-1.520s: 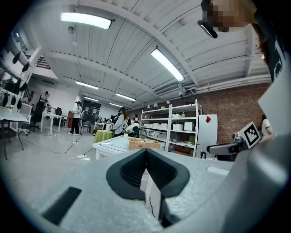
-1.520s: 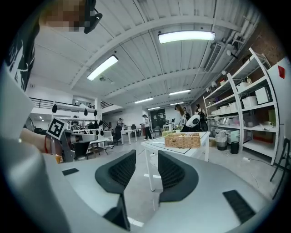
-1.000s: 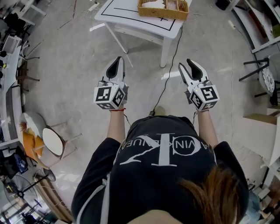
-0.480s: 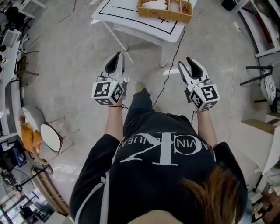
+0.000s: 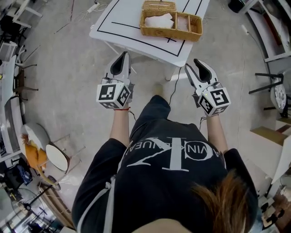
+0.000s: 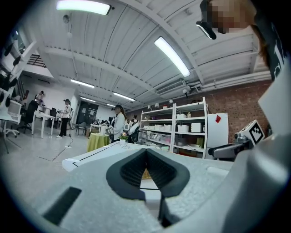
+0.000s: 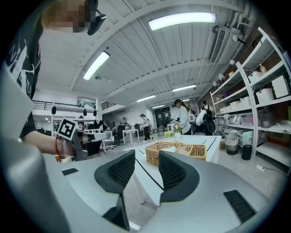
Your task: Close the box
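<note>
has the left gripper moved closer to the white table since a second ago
Yes. The left gripper has moved forward: its tips now overlap the white table at its near edge, where bare floor separated them before.

Woven wicker box (image 5: 171, 23), lid (image 5: 159, 5) flipped open behind it, upright on white table (image 5: 132, 27)

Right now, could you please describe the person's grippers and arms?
The left gripper and right gripper are light grey with black ribbed pads; each carries a white cube with black square markers. The person wears a black short-sleeved T-shirt with white print and a red left wristband.
</note>
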The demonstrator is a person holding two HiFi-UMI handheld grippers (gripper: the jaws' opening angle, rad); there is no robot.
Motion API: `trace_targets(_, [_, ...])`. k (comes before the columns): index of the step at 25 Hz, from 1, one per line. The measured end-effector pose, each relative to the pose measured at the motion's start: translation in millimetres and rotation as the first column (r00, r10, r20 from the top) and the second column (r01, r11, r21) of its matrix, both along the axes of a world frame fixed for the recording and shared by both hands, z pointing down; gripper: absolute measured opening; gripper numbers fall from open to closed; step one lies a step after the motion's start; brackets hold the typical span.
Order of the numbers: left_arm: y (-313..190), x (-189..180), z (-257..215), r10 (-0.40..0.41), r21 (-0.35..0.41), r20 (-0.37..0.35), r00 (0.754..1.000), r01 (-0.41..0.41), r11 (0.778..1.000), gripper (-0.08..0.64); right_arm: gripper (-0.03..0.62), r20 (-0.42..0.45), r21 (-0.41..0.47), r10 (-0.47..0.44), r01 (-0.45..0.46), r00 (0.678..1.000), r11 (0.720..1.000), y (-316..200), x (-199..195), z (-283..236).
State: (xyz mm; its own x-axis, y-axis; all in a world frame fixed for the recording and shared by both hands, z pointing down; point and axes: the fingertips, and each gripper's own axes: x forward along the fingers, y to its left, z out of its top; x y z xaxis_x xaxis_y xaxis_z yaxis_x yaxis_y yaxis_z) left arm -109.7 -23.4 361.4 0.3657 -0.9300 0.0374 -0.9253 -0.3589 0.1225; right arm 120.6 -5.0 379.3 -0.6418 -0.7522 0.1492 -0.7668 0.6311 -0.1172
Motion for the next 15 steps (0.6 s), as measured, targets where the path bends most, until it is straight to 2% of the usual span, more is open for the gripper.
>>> trace_targets(5, [-61,6,6,0.041,-0.021,0.017,0.999,-0.04,0.999,0.011,0.164,0.005,-0.02,0.024,-0.024,1.0,1.0,-56,-3,0])
trace_targets(15, [-165,-12,4,0.066,-0.012,0.056,0.996,-0.065,0.998,0.011,0.164,-0.008,-0.044,0.056,-0.056,0.998,0.997,-144,-20,-4])
